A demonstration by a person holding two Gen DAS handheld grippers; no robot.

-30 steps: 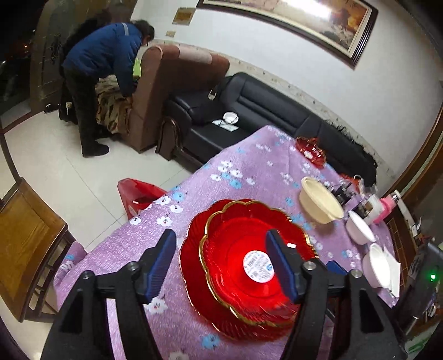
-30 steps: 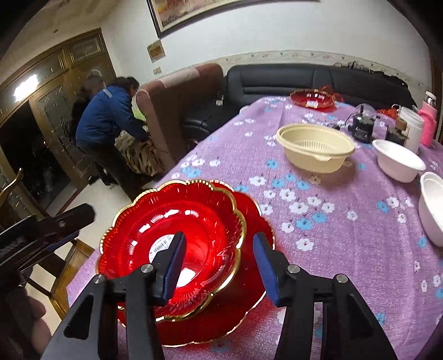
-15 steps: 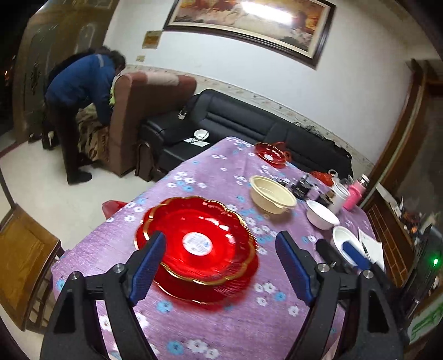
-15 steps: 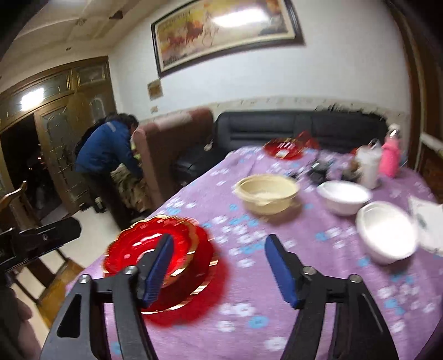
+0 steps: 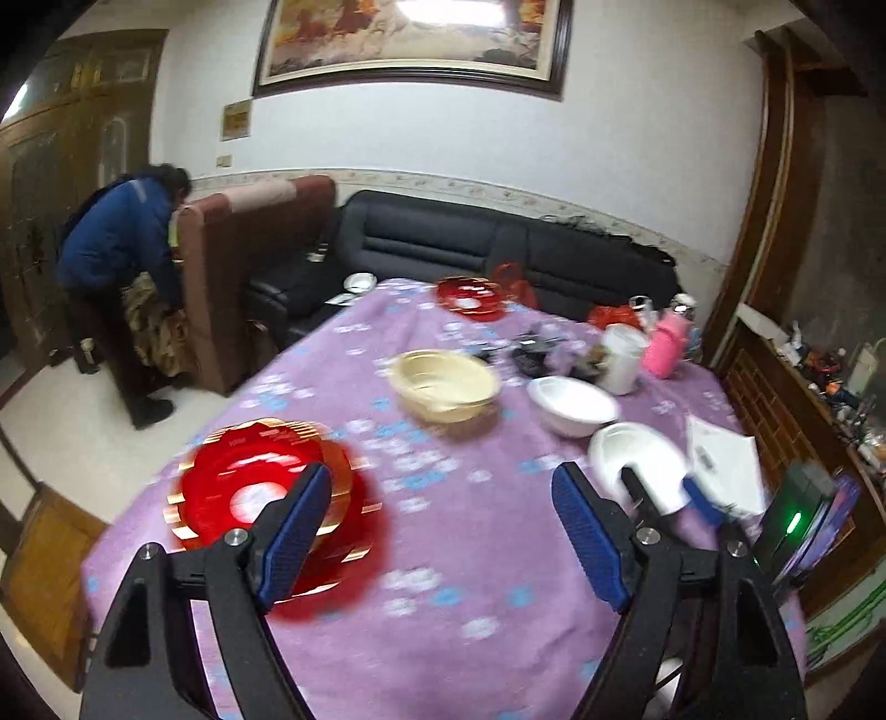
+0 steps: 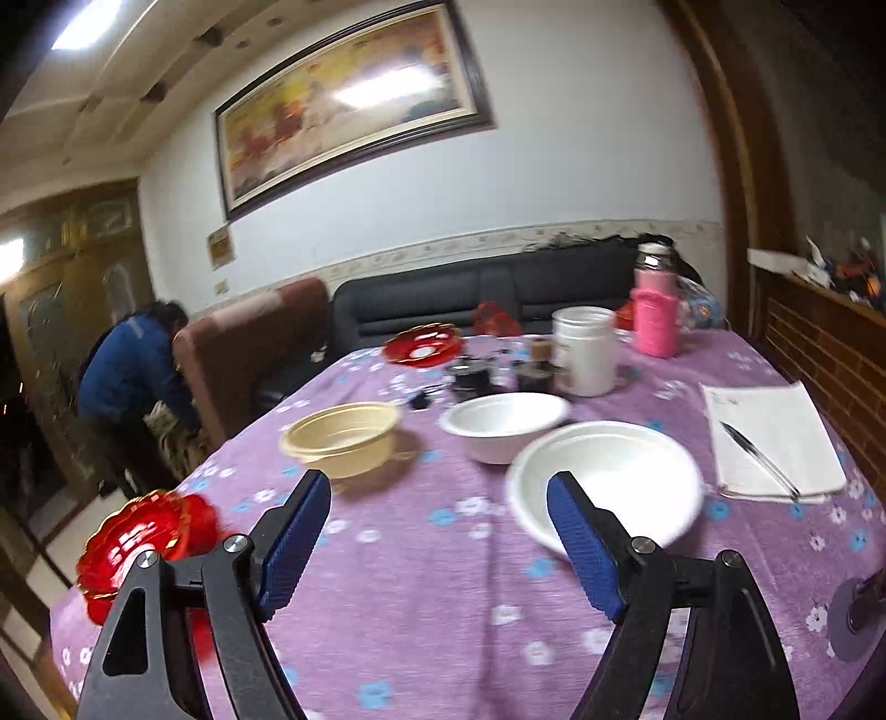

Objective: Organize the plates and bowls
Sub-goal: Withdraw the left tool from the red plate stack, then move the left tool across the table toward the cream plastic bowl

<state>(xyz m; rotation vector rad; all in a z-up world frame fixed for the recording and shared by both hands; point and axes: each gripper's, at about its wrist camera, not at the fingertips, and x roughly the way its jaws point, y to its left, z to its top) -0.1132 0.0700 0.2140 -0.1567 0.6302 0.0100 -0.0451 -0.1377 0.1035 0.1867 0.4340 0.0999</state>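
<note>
Red plates point(image 5: 260, 493) nested at table's near-left corner, white bowls point(image 6: 603, 482) and cream bowl point(image 6: 343, 437) loose mid-cloth for stacking, left gripper point(image 5: 443, 531) and right gripper point(image 6: 437, 537) both spread wide, empty, above purple tablecloth point(image 6: 443, 598).

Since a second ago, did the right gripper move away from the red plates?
Yes. The right gripper swung rightward from the stacked red gold-rimmed plates toward the near white bowl.

We see a table point(image 6: 443, 581) under a purple flowered cloth, carrying a pink bottle point(image 6: 655, 321), a white plastic jar point(image 6: 586, 350) and a white paper sheet point(image 6: 775, 437) with a pen point(image 6: 758, 457) on it. Behind stands a black leather sofa point(image 5: 498, 255), beneath a large framed painting point(image 5: 412, 41).
</note>
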